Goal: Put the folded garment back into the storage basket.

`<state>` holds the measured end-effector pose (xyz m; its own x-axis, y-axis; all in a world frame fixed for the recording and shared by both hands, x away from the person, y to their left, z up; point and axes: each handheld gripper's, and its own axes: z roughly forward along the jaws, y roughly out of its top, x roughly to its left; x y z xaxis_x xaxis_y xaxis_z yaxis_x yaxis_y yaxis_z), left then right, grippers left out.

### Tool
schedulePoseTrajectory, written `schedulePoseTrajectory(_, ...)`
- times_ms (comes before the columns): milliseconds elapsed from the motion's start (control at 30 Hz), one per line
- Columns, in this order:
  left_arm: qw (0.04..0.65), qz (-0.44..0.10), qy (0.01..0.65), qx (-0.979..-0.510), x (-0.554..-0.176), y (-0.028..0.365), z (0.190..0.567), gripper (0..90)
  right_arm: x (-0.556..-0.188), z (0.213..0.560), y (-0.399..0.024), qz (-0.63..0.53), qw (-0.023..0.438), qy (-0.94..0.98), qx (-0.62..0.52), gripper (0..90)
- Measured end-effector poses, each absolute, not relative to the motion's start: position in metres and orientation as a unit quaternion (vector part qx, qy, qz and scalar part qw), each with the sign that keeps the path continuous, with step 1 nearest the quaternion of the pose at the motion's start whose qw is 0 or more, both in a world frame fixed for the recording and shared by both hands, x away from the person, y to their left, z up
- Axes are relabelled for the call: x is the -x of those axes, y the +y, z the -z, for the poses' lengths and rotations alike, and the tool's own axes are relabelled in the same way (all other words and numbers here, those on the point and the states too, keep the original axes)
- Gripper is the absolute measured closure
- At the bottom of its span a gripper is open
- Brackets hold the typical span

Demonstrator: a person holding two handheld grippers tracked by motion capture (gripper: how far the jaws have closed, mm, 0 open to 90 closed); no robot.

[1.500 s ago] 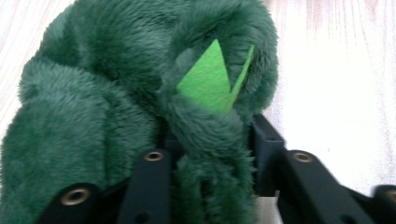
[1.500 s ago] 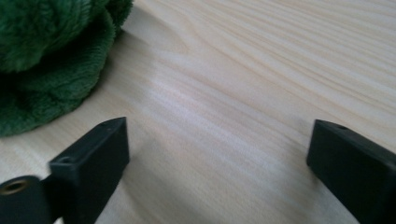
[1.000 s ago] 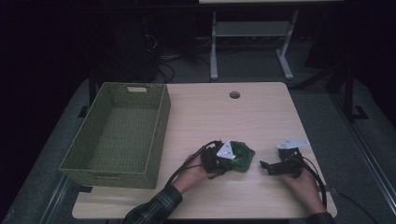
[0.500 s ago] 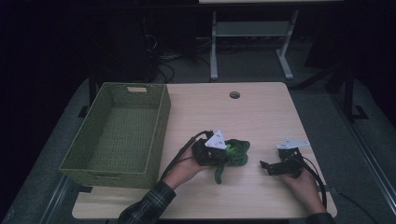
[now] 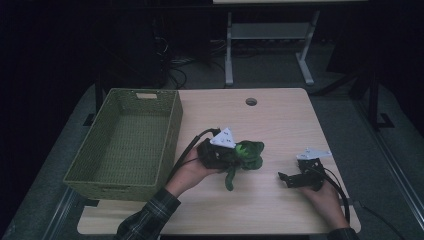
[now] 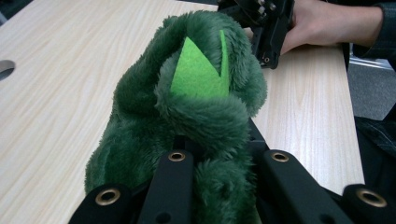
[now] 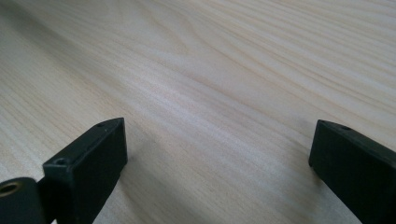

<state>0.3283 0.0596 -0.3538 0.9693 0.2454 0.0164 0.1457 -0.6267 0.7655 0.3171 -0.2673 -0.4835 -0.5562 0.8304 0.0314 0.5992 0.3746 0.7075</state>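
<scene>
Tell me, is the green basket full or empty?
Empty. From the high view, the basket shows just its bare woven bottom. The green plush toy is outside it, over the table, pinched in the left tool.

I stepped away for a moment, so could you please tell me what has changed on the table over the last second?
The left gripper, jaws shut on the green plush toy, has lifted it off the table and carried it a little toward the wicker basket. The right gripper stayed resting on the table, jaws open; the basket has not moved.
</scene>
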Motion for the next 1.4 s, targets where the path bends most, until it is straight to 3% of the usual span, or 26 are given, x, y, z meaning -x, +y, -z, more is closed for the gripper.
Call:
schedulePoseTrajectory(433, 0.433, -0.069, 0.145, -0.887, -0.337, 0.105, 0.321, 79.2, -0.317, 0.483, -0.267, -0.345, 0.168, 0.812, -0.440, 4.1)
schedulePoseTrajectory(967, 0.441, -0.144, 0.214, -0.860, -0.336, 0.206, 0.278, 79.2, -0.317, 0.483, -0.267, -0.345, 0.168, 0.810, -0.444, 4.1)
schedulePoseTrajectory(1400, 0.416, -0.191, 0.283, -0.842, -0.330, 0.273, 0.287, 79.1, -0.318, 0.483, -0.267, -0.345, 0.169, 0.809, -0.445, 4.1)
